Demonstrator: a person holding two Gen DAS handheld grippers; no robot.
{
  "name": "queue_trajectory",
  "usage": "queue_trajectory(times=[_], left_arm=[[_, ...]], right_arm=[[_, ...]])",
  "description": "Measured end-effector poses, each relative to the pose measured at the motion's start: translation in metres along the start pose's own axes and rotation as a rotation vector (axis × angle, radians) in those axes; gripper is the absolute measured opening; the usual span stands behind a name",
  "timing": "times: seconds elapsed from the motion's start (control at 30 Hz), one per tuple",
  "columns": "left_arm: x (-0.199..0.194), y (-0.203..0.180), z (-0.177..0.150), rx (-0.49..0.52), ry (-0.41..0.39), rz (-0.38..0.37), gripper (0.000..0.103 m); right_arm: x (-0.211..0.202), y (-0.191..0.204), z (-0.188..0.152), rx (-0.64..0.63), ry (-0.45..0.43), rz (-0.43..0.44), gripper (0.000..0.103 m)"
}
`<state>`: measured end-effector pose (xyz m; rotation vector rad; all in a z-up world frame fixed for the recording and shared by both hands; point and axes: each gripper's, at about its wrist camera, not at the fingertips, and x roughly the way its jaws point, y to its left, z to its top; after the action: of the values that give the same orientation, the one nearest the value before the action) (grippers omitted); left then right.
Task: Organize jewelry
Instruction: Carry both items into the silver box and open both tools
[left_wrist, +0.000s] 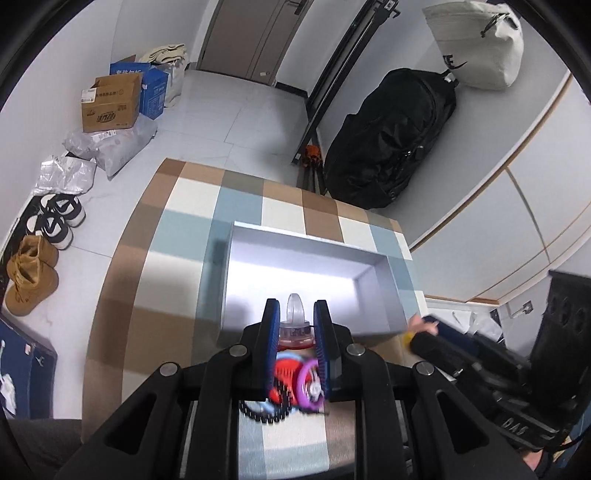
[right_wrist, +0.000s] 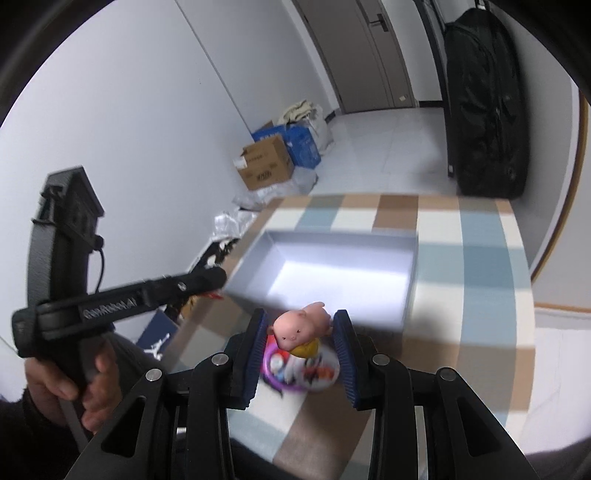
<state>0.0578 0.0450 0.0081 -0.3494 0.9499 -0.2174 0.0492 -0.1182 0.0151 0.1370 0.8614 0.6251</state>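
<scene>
My left gripper (left_wrist: 295, 304) is shut on a small trinket with a clear loop and a red base (left_wrist: 294, 334), held over the near edge of an open grey box (left_wrist: 306, 243). Under it a red piece, a purple ring (left_wrist: 308, 384) and a black bead bracelet (left_wrist: 258, 413) lie on the checked tablecloth. My right gripper (right_wrist: 301, 314) is shut on a pink pig figure with a yellow part (right_wrist: 299, 328), lifted above the blurred purple ring (right_wrist: 306, 373), in front of the box (right_wrist: 332, 240). The box looks empty.
The table (left_wrist: 177, 229) has floor beyond its far and left edges. On the floor are cardboard boxes (left_wrist: 110, 107), plastic bags and shoes (left_wrist: 33, 273) at the left. A black bag (left_wrist: 391, 140) leans on the wall at the right. A hand (right_wrist: 66, 387) grips the left tool.
</scene>
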Motion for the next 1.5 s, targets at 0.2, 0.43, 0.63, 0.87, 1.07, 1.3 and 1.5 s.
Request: queue_trajectory(times=[0.2,0.43,0.63,0.87,1.07,1.3,1.5], left_arm=[[0.016,-0.013,0.02,0.03,0.022,0.002,0.014],[0.042,-0.01,0.034,0.035,0.07,0.005,0.014],[0.054,-0.001,0.033,0.031,0.089,-0.017,0.014],[0.071,0.0,0.037,0.01,0.124,-0.022,0.014],[0.081,-0.002,0.04,0.016,0.144,-0.038,0.014],[0.086,-0.004,0.046,0.0,0.154,-0.078,0.014],[0.082,-0.002,0.048,-0.03,0.138,-0.123,0.037]], right_arm=[[0.01,-0.022,0.03,0.068,-0.002,0.048,0.035],[0.039,-0.042,0.05,0.092,0.047,0.072,0.035],[0.06,-0.055,0.047,0.163,0.103,0.14,0.035],[0.076,-0.064,0.045,0.187,0.128,0.116,0.035],[0.084,-0.073,0.042,0.242,0.153,0.12,0.035],[0.082,-0.079,0.046,0.265,0.141,0.11,0.037],[0.069,-0.087,0.05,0.284,0.072,0.11,0.058]])
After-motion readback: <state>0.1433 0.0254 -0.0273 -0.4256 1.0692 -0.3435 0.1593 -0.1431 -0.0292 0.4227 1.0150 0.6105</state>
